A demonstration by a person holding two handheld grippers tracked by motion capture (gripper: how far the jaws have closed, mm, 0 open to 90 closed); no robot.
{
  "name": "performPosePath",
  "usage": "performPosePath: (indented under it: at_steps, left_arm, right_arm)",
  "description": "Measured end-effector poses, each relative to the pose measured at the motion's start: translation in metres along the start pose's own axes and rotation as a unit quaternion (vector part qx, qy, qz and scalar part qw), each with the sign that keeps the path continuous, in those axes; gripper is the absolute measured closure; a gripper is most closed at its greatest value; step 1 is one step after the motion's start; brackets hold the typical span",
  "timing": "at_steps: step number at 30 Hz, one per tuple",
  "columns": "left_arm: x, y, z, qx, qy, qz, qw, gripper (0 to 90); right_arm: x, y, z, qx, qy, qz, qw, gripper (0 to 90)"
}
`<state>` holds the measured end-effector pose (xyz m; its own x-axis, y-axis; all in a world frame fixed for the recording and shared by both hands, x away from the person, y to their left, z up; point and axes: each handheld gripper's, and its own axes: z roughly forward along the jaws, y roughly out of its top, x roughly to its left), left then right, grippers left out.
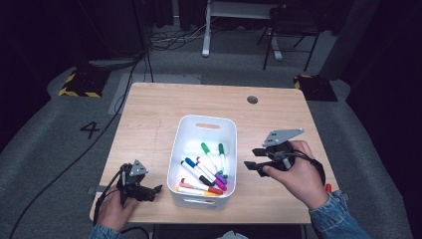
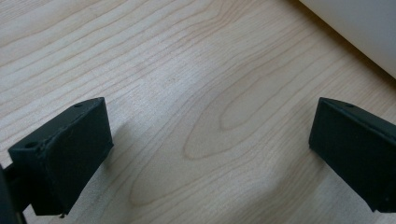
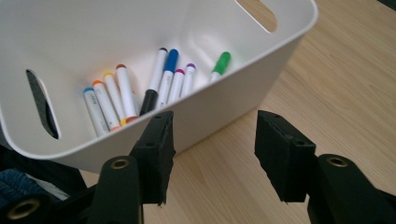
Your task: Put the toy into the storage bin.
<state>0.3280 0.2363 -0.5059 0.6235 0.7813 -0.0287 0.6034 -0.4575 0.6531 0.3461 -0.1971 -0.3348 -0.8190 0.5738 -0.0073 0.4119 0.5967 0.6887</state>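
A white bin stands in the middle of the wooden table and holds several coloured markers. My left gripper rests low near the table's front left corner, left of the bin. Its jaws are open wide over bare wood, and the bin's wall shows at the upper right corner. My right gripper hovers just right of the bin, open with nothing between its jaws. It looks at the bin's side wall and the markers inside.
A small red object lies by the table's right edge behind my right hand. A grey grommet sits near the far edge. On the floor beyond are a chair, cables and yellow-black striped bases.
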Motion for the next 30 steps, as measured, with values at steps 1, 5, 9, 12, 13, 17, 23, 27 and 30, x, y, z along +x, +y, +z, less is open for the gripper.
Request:
performPosePath:
  at_steps: [1,5,9,12,13,17,23,27,30]
  left_arm:
    - [0.000,0.000,0.000,-0.001,0.000,0.001,1.0000,0.0]
    - [0.001,0.002,0.001,0.000,0.000,0.004,1.0000,0.0]
    - [0.000,0.002,0.001,0.000,-0.001,-0.001,1.0000,0.0]
    - [0.001,0.002,0.001,-0.001,0.004,0.001,1.0000,0.0]
    - [0.001,0.002,0.001,-0.001,0.004,0.001,1.0000,0.0]
    - [0.001,0.002,0.001,-0.001,0.004,0.001,1.0000,0.0]
    - [0.001,0.002,0.001,-0.001,0.004,0.001,1.0000,0.0]
    - [0.001,0.002,0.001,-0.001,0.004,0.001,1.0000,0.0]
    - [0.001,0.002,0.001,-0.001,0.004,0.001,1.0000,0.0]
  right_arm:
    - [-0.002,-0.003,-0.003,-0.002,-0.005,0.011,0.9999,48.1]
    - [-0.015,-0.018,-0.015,-0.006,-0.023,0.026,0.9994,47.3]
    - [-0.024,-0.033,-0.026,-0.006,-0.039,0.048,0.9980,47.2]
    - [-0.032,-0.046,-0.033,-0.005,-0.050,0.062,0.9968,47.2]
    - [-0.034,-0.050,-0.035,-0.005,-0.054,0.064,0.9965,47.1]
    - [-0.043,-0.066,-0.042,-0.002,-0.067,0.078,0.9947,46.8]
    - [-0.055,-0.088,-0.050,0.006,-0.084,0.106,0.9907,46.0]
    - [-0.064,-0.103,-0.056,0.011,-0.098,0.121,0.9878,46.0]
    - [-0.070,-0.117,-0.059,0.015,-0.109,0.128,0.9856,46.0]
